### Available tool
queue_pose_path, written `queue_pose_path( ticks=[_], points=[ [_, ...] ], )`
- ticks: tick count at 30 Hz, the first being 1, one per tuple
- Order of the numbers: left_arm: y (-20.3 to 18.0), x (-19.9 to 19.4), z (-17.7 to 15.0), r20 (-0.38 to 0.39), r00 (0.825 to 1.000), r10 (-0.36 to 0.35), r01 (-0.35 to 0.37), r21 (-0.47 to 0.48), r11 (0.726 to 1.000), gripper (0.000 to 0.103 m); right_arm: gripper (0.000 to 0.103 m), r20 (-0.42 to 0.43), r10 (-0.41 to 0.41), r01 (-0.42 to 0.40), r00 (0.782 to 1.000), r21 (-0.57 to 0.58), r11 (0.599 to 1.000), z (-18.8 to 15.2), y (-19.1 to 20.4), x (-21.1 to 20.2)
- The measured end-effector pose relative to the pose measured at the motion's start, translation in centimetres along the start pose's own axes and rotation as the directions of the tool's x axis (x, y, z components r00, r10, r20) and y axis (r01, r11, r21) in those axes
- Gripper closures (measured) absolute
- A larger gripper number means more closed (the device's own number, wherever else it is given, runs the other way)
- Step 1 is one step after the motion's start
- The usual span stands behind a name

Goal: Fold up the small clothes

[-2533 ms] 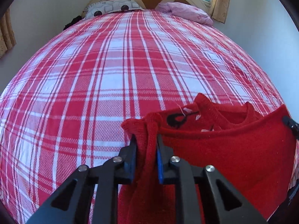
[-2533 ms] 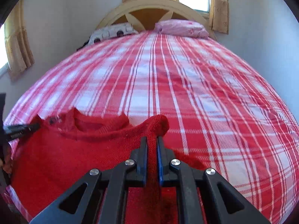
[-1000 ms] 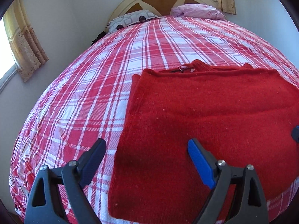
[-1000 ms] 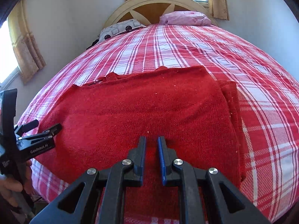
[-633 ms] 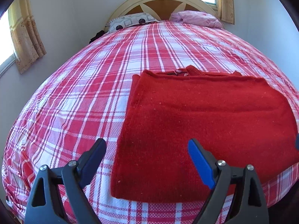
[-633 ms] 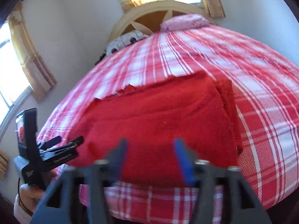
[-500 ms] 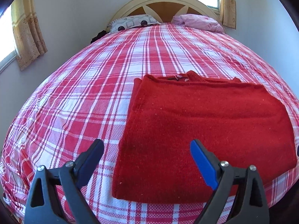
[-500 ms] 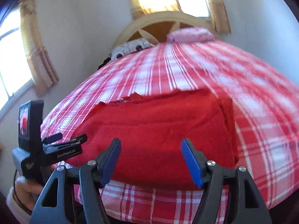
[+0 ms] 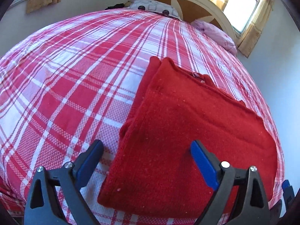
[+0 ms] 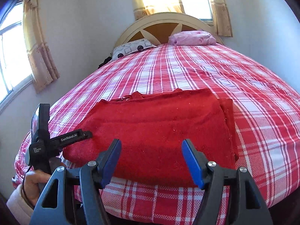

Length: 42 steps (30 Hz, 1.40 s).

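Note:
A red knit sweater (image 9: 187, 131) lies folded flat on the red and white plaid bed (image 9: 75, 75), near its foot edge. It also shows in the right wrist view (image 10: 159, 127). My left gripper (image 9: 146, 161) is open and empty, hovering over the sweater's near left corner. My right gripper (image 10: 151, 159) is open and empty, just in front of the sweater's near edge. In the right wrist view the left gripper (image 10: 82, 134) appears at the sweater's left side, held by a hand (image 10: 35, 183).
The plaid bed (image 10: 206, 71) runs back to a cream headboard (image 10: 165, 24). A patterned pillow (image 10: 131, 48) and a pink pillow (image 10: 193, 36) lie at the head. Curtained windows (image 10: 37, 43) and walls flank the bed. The bed's foot edge (image 10: 159, 202) is close below my grippers.
Both grippers let go of the sweater, which now lies folded flat. The right gripper opened and pulled back. The left gripper swung to view the sweater from its left corner.

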<state>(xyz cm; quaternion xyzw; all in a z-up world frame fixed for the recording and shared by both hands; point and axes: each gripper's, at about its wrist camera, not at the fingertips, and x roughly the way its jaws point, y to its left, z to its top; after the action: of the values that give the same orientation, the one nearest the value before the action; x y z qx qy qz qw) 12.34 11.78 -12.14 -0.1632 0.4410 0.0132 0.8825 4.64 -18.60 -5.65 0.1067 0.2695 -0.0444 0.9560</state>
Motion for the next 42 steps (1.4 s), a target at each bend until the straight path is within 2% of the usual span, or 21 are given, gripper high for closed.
queue_pose_path(
  ticks=[10, 12, 14, 19, 22, 28, 32, 35, 37, 39, 41, 42],
  points=[
    [-0.8, -0.1, 0.2, -0.019, 0.999, -0.043, 0.043, 0.019, 0.999, 0.057, 0.035, -0.007, 0.019, -0.018, 1.0, 0.062, 0.998, -0.3, -1.2, -0.2],
    [-0.8, -0.1, 0.3, -0.02, 0.998, -0.059, 0.059, 0.009, 0.998, 0.074, 0.035, -0.01, 0.013, -0.012, 1.0, 0.072, 0.997, -0.4, -1.4, -0.2],
    [-0.9, -0.3, 0.4, -0.017, 0.997, -0.073, 0.073, 0.003, 0.997, 0.079, 0.035, -0.013, 0.003, -0.002, 1.0, 0.075, 0.997, -0.4, -1.6, -0.2],
    [-1.5, -0.3, 0.5, -0.02, 0.999, -0.048, 0.048, 0.039, 0.998, 0.079, 0.035, -0.02, 0.001, 0.002, 1.0, 0.112, 0.994, -0.4, -2.6, -0.1],
    [-1.5, -0.1, 0.8, -0.041, 0.998, -0.043, 0.045, 0.029, 0.999, 0.079, 0.035, -0.019, -0.002, 0.005, 1.0, 0.127, 0.992, -0.3, -3.5, -0.3],
    [-3.2, -0.7, 1.7, -0.064, 0.998, -0.003, 0.007, 0.053, 0.999, 0.083, 0.035, 0.0, -0.044, 0.044, 0.999, 0.204, 0.978, -0.1, -6.9, -1.6],
    [-6.1, -2.5, 2.6, -0.026, 0.999, -0.029, 0.031, 0.099, 0.995, 0.083, 0.035, 0.017, -0.082, 0.075, 0.996, 0.264, 0.962, 0.0, -9.8, -2.8],
    [-10.4, -4.0, 3.3, 0.015, 0.997, -0.07, 0.066, 0.182, 0.981, 0.083, 0.035, 0.026, -0.11, 0.096, 0.994, 0.321, 0.942, 0.0, -12.3, -4.0],
    [-14.2, -5.2, 2.9, 0.055, 0.993, -0.108, 0.089, 0.269, 0.959, 0.083, 0.035, 0.035, -0.133, 0.112, 0.99, 0.353, 0.929, -0.2, -13.8, -4.9],
    [-17.9, -6.1, 1.8, 0.07, 0.985, -0.16, 0.124, 0.363, 0.924, 0.083, 0.035, 0.04, -0.163, 0.136, 0.986, 0.377, 0.916, -0.6, -15.3, -5.9],
    [-21.9, -7.0, -0.9, 0.082, 0.973, -0.216, 0.152, 0.48, 0.864, 0.083, 0.035, 0.04, -0.191, 0.158, 0.981, 0.412, 0.898, -1.0, -16.8, -6.6],
    [-22.9, -7.1, -1.7, 0.084, 0.969, -0.232, 0.157, 0.514, 0.843, 0.083, 0.035, 0.041, -0.199, 0.162, 0.979, 0.435, 0.886, -1.1, -17.6, -6.8]
  ],
)
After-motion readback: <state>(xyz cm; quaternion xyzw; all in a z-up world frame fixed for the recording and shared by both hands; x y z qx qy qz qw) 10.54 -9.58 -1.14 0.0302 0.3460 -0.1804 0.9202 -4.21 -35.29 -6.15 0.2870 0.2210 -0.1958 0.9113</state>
